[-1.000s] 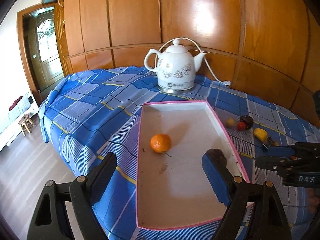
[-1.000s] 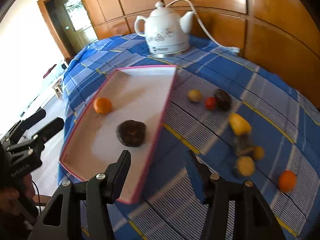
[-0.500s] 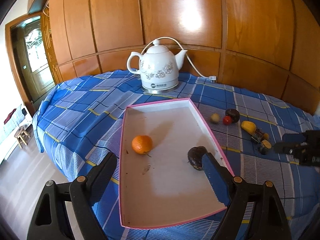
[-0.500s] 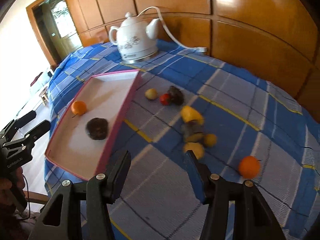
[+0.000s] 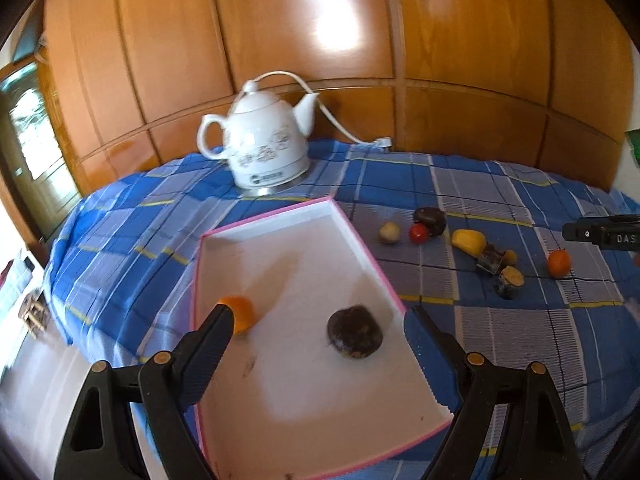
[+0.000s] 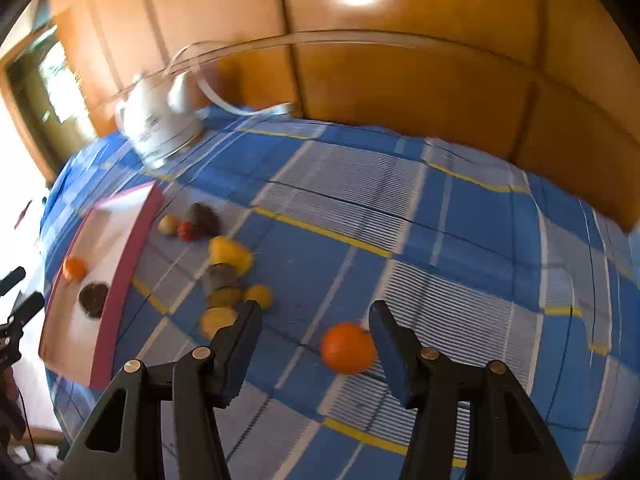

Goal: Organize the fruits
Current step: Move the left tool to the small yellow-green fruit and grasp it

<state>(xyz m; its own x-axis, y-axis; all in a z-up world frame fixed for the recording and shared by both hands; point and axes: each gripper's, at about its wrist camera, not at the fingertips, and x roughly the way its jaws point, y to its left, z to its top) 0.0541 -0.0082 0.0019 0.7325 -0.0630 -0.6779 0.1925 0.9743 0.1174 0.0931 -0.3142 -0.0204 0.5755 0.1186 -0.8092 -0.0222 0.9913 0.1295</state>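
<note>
My right claw (image 6: 314,330), half open and empty, lines up on the orange (image 6: 347,347) at one o'clock; next I lower, straddle, close, and carry it to the tray (image 6: 132,248).

Left wrist view looks down over the tray (image 5: 360,248) toward the kettle (image 5: 264,148). Right wrist view faces the tablecloth (image 6: 440,240) from nearer; both share tray, kettle and scattered fruit (image 6: 224,256).

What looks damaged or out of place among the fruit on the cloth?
Two pieces beside the yellow fruit look cut or rotten, with dark sides and yellow faces. Dark specks lie on the cloth around them, and a smear marks the tray floor.
</note>
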